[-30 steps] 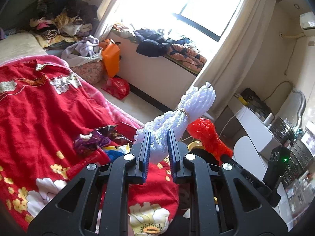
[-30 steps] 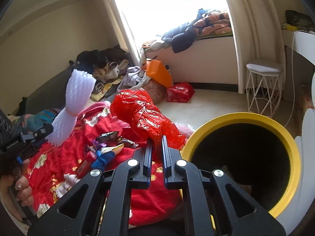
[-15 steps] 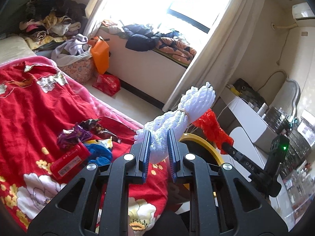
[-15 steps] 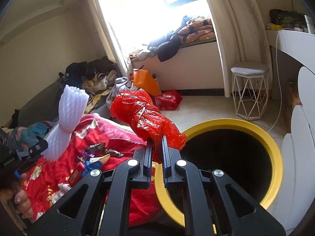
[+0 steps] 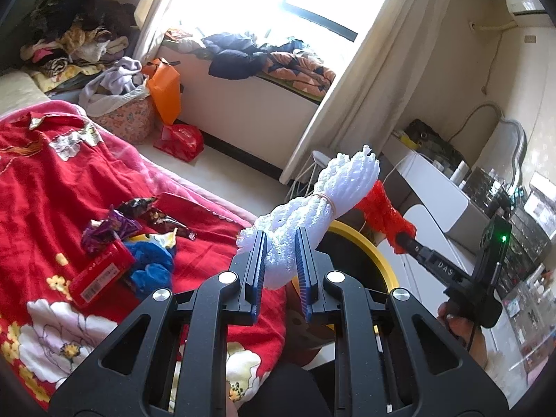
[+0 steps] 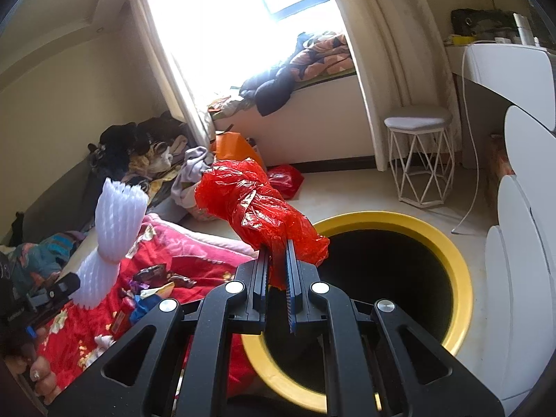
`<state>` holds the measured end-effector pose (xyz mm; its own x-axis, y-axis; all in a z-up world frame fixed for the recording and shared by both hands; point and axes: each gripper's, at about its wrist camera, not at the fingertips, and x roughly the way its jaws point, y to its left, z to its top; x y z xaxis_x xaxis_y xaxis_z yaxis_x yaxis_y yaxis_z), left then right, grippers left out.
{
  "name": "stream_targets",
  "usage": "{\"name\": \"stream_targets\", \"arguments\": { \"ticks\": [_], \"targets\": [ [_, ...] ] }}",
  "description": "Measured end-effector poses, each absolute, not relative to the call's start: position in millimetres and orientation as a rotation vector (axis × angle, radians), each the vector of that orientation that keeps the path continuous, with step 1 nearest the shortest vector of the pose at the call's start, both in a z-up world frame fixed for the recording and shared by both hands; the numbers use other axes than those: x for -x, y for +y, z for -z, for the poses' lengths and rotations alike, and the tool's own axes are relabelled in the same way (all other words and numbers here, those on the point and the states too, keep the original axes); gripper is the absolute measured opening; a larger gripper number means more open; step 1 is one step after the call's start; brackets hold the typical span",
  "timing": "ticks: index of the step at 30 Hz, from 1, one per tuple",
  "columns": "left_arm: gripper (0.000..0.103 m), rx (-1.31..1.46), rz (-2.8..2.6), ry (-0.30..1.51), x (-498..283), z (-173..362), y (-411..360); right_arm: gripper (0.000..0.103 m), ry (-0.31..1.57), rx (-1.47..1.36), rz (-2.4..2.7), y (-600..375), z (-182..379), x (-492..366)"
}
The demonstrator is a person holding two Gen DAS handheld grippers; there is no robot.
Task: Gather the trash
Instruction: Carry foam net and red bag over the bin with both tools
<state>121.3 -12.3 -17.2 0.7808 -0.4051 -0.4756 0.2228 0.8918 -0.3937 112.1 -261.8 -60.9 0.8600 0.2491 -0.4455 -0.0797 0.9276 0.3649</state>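
Note:
My left gripper is shut on a white foam net bundle tied with a rubber band, held above the bed's edge beside the yellow-rimmed bin. My right gripper is shut on a knotted red plastic bag, held over the near left rim of the bin, whose inside is dark. The foam bundle also shows in the right wrist view, and the red bag in the left wrist view. Several wrappers and a red packet lie on the red blanket.
A white wire stool stands beyond the bin by the curtain. A white desk and white chair back are at the right. A red bag, an orange bag and heaps of clothes lie by the window bench.
Both grippers have moved right, away from the bed and toward the bin; the red bag now hangs over the bin's rim. Both grips are unchanged.

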Motion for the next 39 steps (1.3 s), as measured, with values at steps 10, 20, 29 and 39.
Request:
{"name": "stream_targets", "arguments": {
  "ticks": [10,20,29,39],
  "targets": [
    [0.012,0.306,0.379,0.630,-128,28,-33,0.008,0.533,-0.389,-0.096,-288,74,-114],
    [0.012,0.279,0.406,0.675,-136,38,-61,0.008,0.563,-0.421,-0.029,-306,88,-116],
    [0.013,0.236,0.407,0.706,-146,46,-89,0.008,0.590,-0.443,0.016,-319,99,-118],
    [0.013,0.176,0.386,0.749,-162,57,-114,0.008,0.605,-0.444,0.056,-326,105,-117]
  ]
}}
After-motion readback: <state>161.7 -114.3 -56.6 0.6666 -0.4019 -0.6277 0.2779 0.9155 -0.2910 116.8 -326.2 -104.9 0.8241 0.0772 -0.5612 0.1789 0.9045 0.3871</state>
